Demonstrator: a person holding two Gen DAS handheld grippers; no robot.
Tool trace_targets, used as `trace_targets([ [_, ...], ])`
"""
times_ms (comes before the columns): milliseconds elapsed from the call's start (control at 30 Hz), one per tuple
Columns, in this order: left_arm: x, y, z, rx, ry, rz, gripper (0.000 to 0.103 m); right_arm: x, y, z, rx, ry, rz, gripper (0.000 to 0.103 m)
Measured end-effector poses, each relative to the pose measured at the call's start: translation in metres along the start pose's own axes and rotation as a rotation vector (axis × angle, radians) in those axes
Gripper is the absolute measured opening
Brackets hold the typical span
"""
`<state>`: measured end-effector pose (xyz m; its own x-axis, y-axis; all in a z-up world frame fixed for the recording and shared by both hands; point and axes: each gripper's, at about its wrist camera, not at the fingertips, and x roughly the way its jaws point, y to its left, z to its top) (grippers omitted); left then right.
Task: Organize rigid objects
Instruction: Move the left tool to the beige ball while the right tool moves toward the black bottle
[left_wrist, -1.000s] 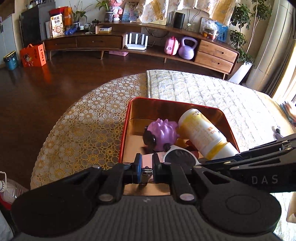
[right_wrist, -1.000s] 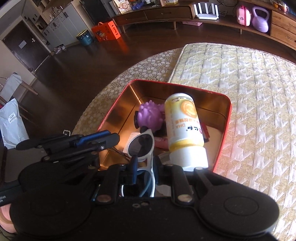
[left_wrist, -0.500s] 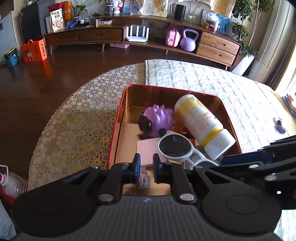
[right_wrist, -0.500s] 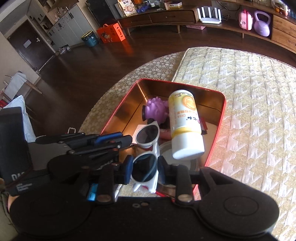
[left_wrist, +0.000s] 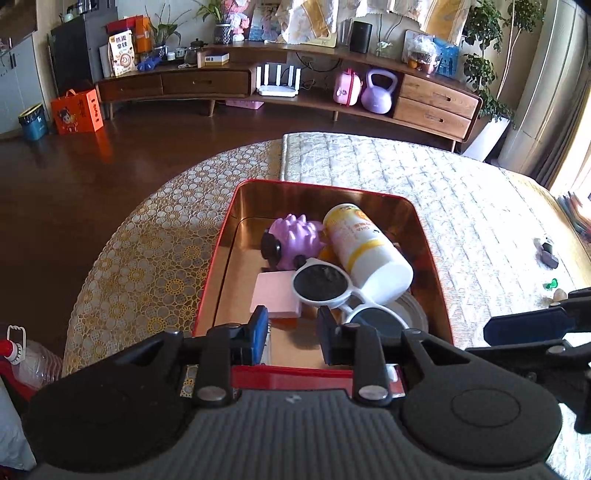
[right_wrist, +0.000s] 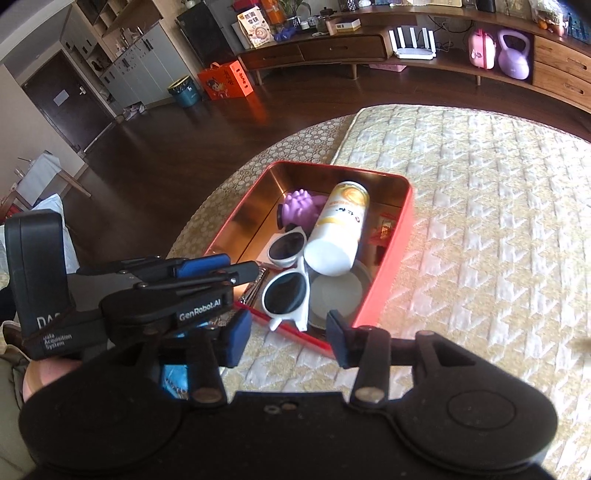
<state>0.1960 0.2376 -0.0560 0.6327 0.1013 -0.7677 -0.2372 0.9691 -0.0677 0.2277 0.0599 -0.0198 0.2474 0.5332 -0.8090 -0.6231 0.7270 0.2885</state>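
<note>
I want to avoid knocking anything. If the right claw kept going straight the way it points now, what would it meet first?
Probably the white sunglasses at the red tin's near end; depth is uncertain. The right claw is opening, empty.

A round table (left_wrist: 147, 258) carries everything. Its left part is covered by a gold cloth (left_wrist: 159, 236) with a circle and flower pattern; its right part by a pale quilted cover (left_wrist: 461, 206) (right_wrist: 498, 206). A red metal tin (left_wrist: 430, 236) (right_wrist: 391, 266) with a shiny gold inside sits on the table near its front edge, straddling the seam where the two covers meet. Far to the right, well apart from the tin, a small dark object (left_wrist: 547, 252) and a small green object (left_wrist: 552, 284) lie on the quilted cover.
</note>
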Motion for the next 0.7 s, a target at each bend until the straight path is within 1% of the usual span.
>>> trace_targets([
  [33, -0.003, -0.003, 0.0, 0.003, -0.002, -0.004, 0.028, -0.004, -0.003, -0.003, 0.004, -0.005, 0.003, 0.049],
  [167, -0.012, -0.019, -0.002, 0.022, -0.012, -0.022, 0.028, -0.021, -0.014, -0.017, 0.014, -0.036, 0.01, 0.061],
  [267, -0.017, -0.034, -0.004, 0.041, -0.017, -0.038, 0.028, -0.033, -0.027, -0.031, 0.037, -0.058, 0.018, 0.065],
  [333, -0.02, -0.045, -0.005, 0.047, -0.024, -0.045, 0.028, -0.041, -0.038, -0.039, 0.053, -0.069, 0.017, 0.067],
  [400, -0.024, -0.056, -0.007, 0.051, -0.04, -0.045, 0.028, -0.05, -0.05, -0.047, 0.072, -0.084, 0.011, 0.071],
  [467, -0.026, -0.068, -0.008, 0.056, -0.045, -0.061, 0.028, -0.06, -0.063, -0.055, 0.096, -0.101, -0.001, 0.075],
  [600, -0.027, -0.096, -0.011, 0.083, -0.038, -0.084, 0.029, -0.08, -0.087, -0.067, 0.129, -0.136, -0.036, 0.081],
  [667, -0.028, -0.111, -0.012, 0.098, -0.033, -0.103, 0.034, -0.089, -0.101, -0.072, 0.14, -0.154, -0.065, 0.083],
  [700, -0.028, -0.119, -0.013, 0.105, -0.033, -0.109, 0.046, -0.094, -0.108, -0.075, 0.146, -0.162, -0.074, 0.083],
])
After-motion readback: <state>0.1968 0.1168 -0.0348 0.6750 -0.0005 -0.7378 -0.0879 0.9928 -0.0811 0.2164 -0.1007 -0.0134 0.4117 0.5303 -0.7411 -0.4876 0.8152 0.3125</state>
